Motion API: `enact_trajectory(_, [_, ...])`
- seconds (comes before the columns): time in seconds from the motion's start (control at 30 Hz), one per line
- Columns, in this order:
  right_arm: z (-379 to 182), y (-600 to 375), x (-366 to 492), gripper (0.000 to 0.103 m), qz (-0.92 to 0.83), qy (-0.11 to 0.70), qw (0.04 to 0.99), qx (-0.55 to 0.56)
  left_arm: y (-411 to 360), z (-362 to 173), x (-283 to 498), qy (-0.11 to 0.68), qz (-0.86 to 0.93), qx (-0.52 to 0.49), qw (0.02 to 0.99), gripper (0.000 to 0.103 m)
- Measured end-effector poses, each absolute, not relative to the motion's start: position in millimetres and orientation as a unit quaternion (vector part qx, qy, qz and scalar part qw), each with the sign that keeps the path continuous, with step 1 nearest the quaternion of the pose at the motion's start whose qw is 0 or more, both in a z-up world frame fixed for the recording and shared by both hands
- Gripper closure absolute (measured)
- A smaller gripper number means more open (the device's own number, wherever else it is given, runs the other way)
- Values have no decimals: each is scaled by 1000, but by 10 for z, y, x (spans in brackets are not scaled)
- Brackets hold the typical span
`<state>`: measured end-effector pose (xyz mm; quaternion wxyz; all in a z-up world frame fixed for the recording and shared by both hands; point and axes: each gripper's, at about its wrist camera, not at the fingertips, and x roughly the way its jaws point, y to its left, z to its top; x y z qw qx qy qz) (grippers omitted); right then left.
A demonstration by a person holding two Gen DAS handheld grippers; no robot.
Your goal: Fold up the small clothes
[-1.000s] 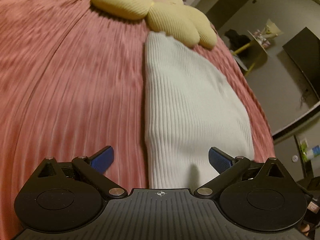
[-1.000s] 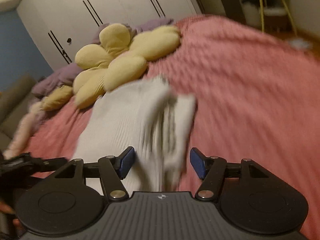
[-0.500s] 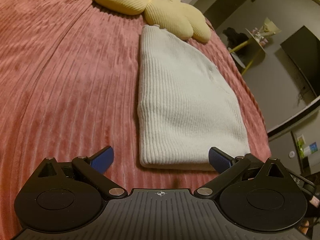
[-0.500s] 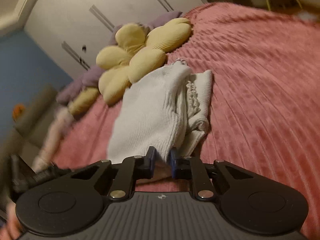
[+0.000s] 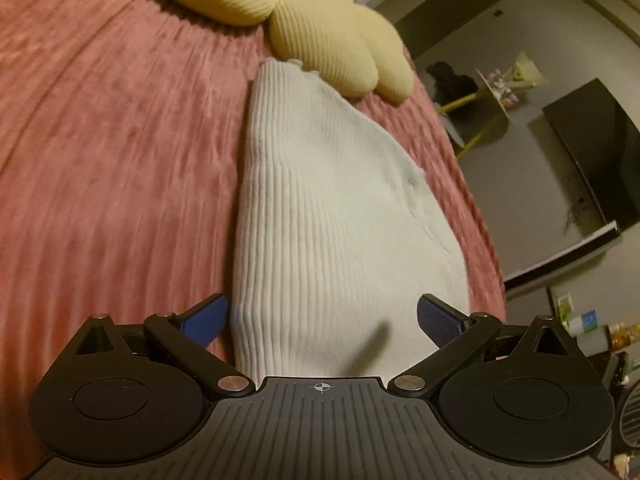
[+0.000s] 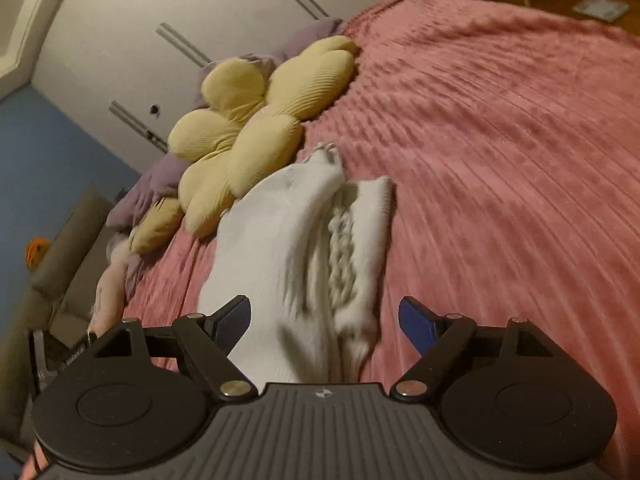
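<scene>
**Ana:** Right, left wrist view first. A white ribbed knit garment (image 5: pixel 332 216) lies folded lengthwise on the pink ribbed plush bedspread (image 5: pixel 112 168), running from the bottom centre of the frame up to the top centre.

**Ben:** And the left gripper (image 5: pixel 322 320)?

**Ana:** Spread wide. Its blue-padded fingertips (image 5: pixel 206 318) sit at either side of the garment's near end, with the cloth between them and nothing pinched. The left pad is just beside the garment's left edge.

**Ben:** Anything at the far end?

**Ana:** A yellow flower-shaped corduroy cushion (image 5: pixel 320 28) at the top of the frame; the garment's far tip reaches right up to it. A dark flat screen (image 5: pixel 596 160) shows at the right.

**Ben:** Now the right wrist view.

**Ana:** Same white garment (image 6: pixel 280 248), centre of frame, blurred near the bottom. A bunched, ruffled layer shows along its right side. The bedspread (image 6: pixel 500 152) fills the right half.

**Ben:** The right gripper (image 6: pixel 325 320)?

**Ana:** Parted as well, blue fingertips (image 6: pixel 416 326) wide at either side of the garment's near end, gripping nothing. The yellow cushion (image 6: pixel 248 136) sits left of centre, against white wardrobe doors (image 6: pixel 168 32) at the upper left.
</scene>
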<state>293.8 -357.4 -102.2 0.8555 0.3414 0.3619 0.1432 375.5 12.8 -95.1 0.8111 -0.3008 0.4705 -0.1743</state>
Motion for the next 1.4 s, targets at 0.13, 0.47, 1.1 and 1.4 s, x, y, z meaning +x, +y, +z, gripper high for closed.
enact_trajectory(0.13, [-1131,-3536,3248,22,163,379,841,349,65,-1071,3935,473,-185,-314,802,1])
enact_trajectory(0.47, [-1181,-3208,3490,57,151,390,854,310,-76,-1061,4046,475,-161,-292,815,36])
enact_trajectory(1.1, [-1078,-2079,3166,44,247,432,821,281,1070,-439,2655,432,-62,-182,881,27])
enact_trajectory(1.4, [-445,-1911,2797,67,195,373,893,157,848,-382,2338,409,-56,-159,897,15])
